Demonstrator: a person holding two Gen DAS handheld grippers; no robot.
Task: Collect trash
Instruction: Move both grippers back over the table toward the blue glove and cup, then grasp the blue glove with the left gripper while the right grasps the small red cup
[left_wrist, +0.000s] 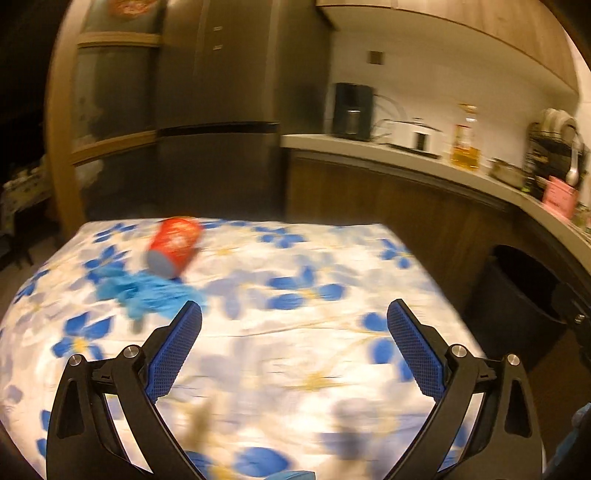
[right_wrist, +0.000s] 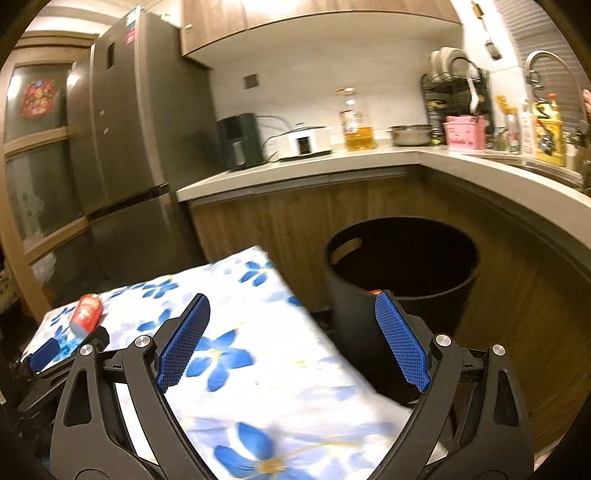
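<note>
A red can lies on its side on the flowered tablecloth, far left, with a crumpled blue wrapper just in front of it. My left gripper hovers open over the cloth, right of the wrapper, nothing between its blue pads. In the right wrist view my right gripper is open and empty over the table's right edge. The black trash bin stands on the floor just beyond its right finger, with something red inside. The red can shows far left, behind the left gripper's finger.
A fridge stands behind the table. A wooden counter curves round the right with a kettle, cooker, oil bottle, pot, dish rack and sink. The black bin sits between table and counter.
</note>
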